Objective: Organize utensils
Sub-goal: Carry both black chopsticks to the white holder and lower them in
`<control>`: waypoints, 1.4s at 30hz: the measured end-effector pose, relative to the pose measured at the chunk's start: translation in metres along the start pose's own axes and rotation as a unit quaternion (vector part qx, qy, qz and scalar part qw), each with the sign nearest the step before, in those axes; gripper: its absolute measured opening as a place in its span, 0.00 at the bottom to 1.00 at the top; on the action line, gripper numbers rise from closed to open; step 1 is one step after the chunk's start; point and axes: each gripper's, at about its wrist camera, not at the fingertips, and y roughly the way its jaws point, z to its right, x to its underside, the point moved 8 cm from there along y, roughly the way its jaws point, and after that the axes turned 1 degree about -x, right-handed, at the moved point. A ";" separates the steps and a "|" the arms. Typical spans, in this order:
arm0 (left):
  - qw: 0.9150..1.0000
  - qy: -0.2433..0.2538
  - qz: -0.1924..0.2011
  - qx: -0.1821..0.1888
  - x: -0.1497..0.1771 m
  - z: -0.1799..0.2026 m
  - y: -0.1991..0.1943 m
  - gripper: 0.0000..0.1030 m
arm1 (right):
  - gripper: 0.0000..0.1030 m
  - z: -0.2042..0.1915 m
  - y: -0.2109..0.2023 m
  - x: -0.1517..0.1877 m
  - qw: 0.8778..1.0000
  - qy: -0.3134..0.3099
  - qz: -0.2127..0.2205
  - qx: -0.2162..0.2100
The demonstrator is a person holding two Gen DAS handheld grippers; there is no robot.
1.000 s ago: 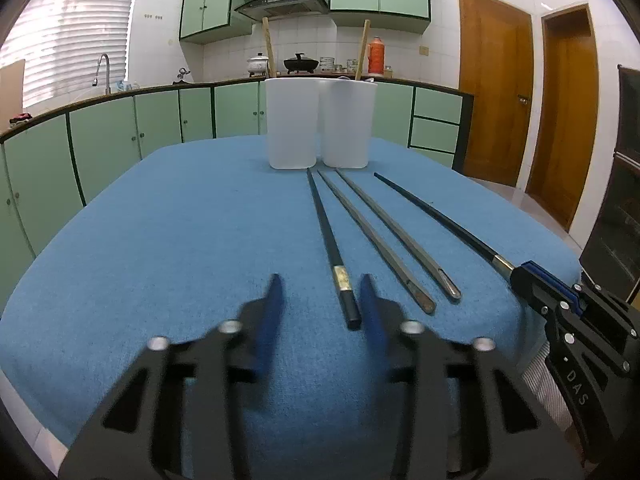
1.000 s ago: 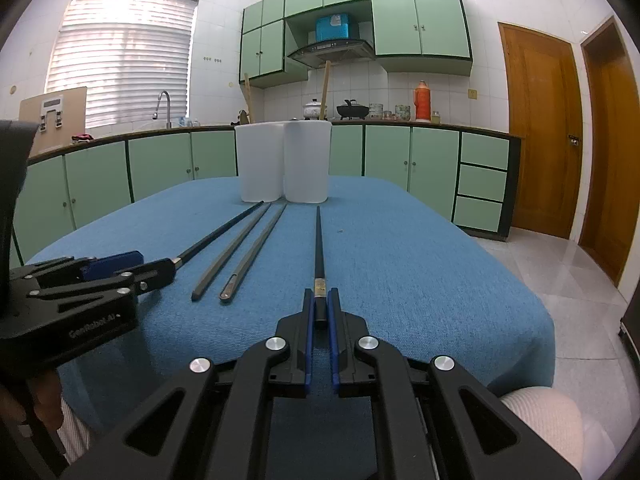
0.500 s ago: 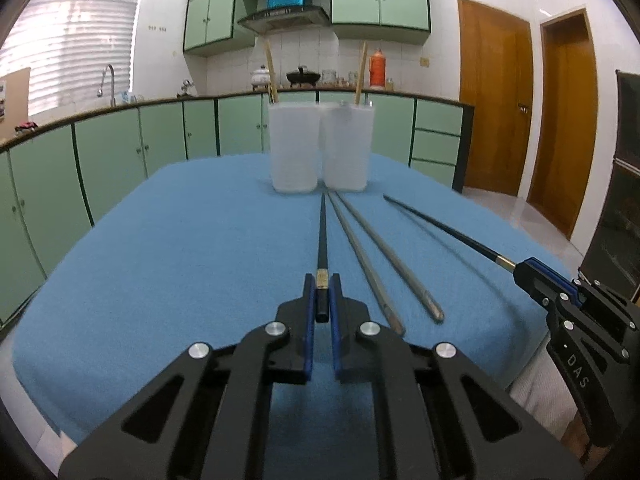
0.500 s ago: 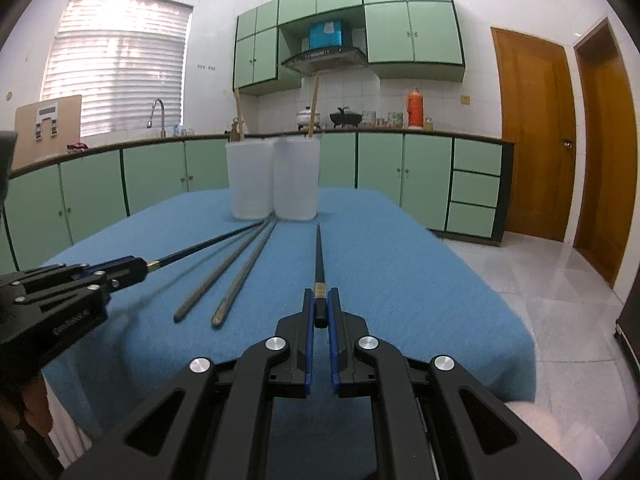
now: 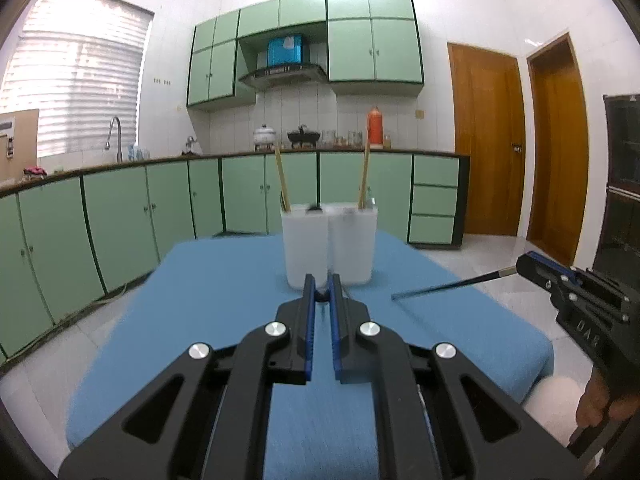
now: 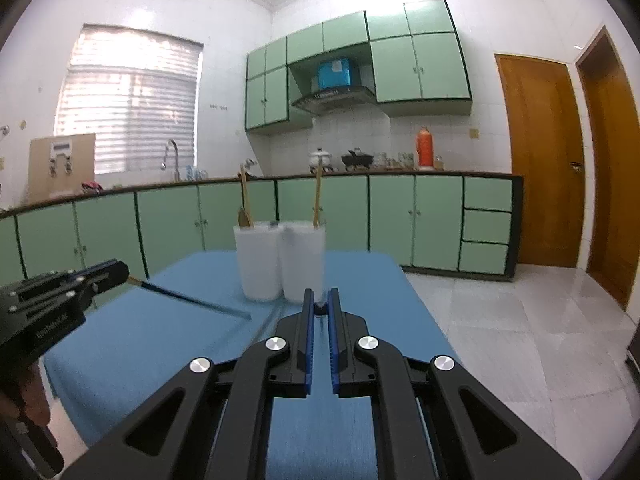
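Green cupboards (image 5: 120, 216) line the far wall of a kitchen, with two brown doors (image 5: 486, 140) to the right. Nearer stands the counter (image 5: 200, 300) under a blue cloth, and at its far middle sit two white cups (image 5: 328, 246) side by side, touching, each with a pale wooden stick (image 5: 281, 178) leaning out of it.

Both tools are lifted above the cloth and point toward the cups. The left tool (image 5: 321, 295) has its jaws drawn narrow on the butt of a black chopstick (image 6: 192, 300); from the right wrist view its shaft slants out over the cloth. The right tool (image 6: 319, 307) is likewise closed down on a second black chopstick (image 5: 448, 286), seen from the left wrist view reaching in from the right. In each tool's own view only a dark end shows between the blue pads.

By my reading, the step in hand is the carry: one chopstick in each tool, on the way to the cups. The next move calls for tipping each chopstick's point down over a cup's mouth, keeping clear of the wooden stick already inside, then widening the jaws only once the point is well in.
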 end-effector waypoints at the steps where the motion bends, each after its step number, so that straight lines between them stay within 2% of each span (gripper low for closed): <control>1: 1.000 -0.002 0.005 0.001 -0.006 -0.002 0.000 0.06 | 0.06 0.001 0.001 -0.010 1.000 0.001 0.003 -0.004; 7: 1.000 -0.004 0.015 0.013 -0.040 -0.006 0.006 0.06 | 0.06 -0.001 0.015 -0.055 1.000 -0.004 0.001 -0.024; 13: 1.000 -0.005 -0.003 0.029 -0.073 -0.013 0.022 0.06 | 0.06 -0.014 0.040 -0.092 0.998 -0.026 -0.025 -0.043; 19: 0.999 -0.027 -0.016 0.045 -0.103 -0.024 0.033 0.06 | 0.06 -0.019 0.052 -0.124 0.998 -0.022 -0.022 -0.062; 28: 0.998 -0.024 0.017 0.055 -0.146 -0.023 0.037 0.06 | 0.06 -0.019 0.073 -0.165 0.997 -0.016 -0.009 -0.079; 42: 0.994 -0.009 0.097 0.057 -0.240 -0.008 0.088 0.06 | 0.06 -0.023 0.130 -0.248 0.996 -0.015 0.031 -0.084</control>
